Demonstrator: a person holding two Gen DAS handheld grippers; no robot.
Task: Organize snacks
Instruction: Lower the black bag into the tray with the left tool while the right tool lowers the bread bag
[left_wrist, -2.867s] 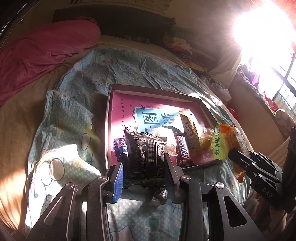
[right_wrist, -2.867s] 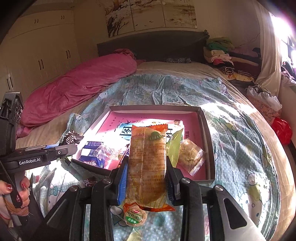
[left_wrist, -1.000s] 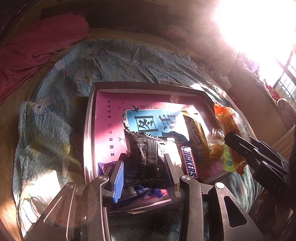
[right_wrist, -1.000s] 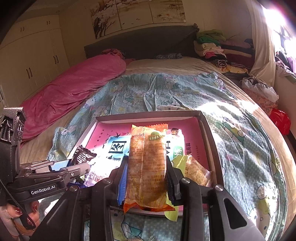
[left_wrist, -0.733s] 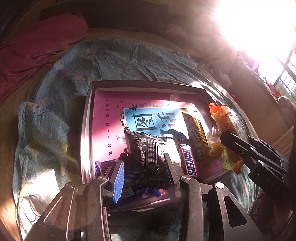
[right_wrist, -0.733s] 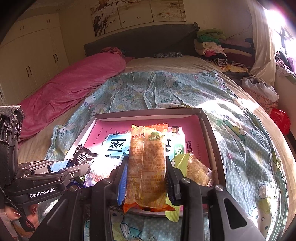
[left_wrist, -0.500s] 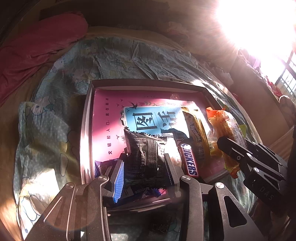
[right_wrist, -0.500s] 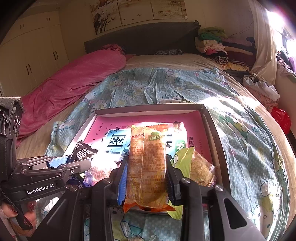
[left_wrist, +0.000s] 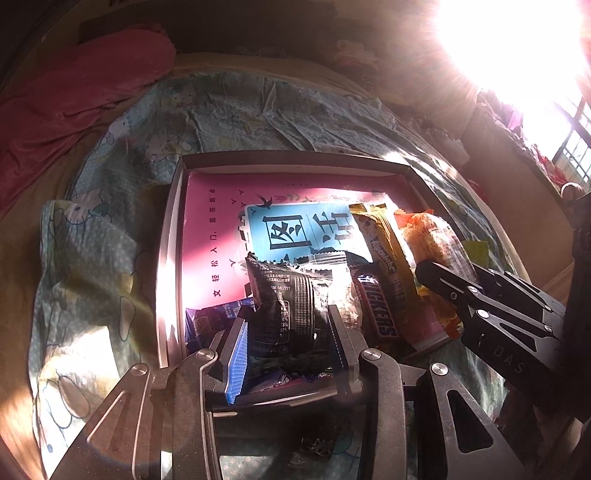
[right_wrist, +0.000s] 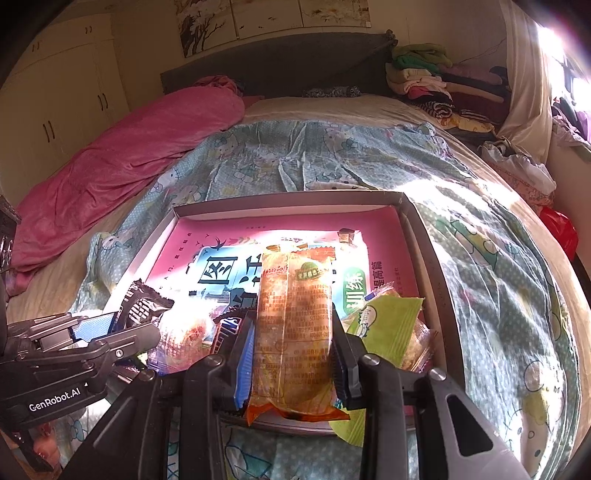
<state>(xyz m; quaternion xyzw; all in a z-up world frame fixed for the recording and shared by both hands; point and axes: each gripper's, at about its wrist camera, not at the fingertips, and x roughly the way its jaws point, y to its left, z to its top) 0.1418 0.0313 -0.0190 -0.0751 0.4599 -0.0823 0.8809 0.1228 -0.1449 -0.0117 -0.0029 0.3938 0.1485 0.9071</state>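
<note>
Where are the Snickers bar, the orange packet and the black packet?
Snickers bar (left_wrist: 376, 308), left wrist view, on its printed name.
Orange packet (right_wrist: 293, 325), right wrist view, middle of its wrapper.
Black packet (left_wrist: 286, 302), left wrist view, its printed back.

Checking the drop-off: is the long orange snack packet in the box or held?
Held: the right gripper clamps the long orange snack packet above the shallow grey box.

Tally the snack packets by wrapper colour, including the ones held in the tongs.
Black: 1, the black packet in the left tongs
Orange: 1, the orange packet in the right tongs
Brown: 1, the Snickers bar
Yellow: 1, the yellow bar
Green: 1, the green packet
Total: 5 clearly told apart; the blue and clear wrappers are too heaped to count.
</note>
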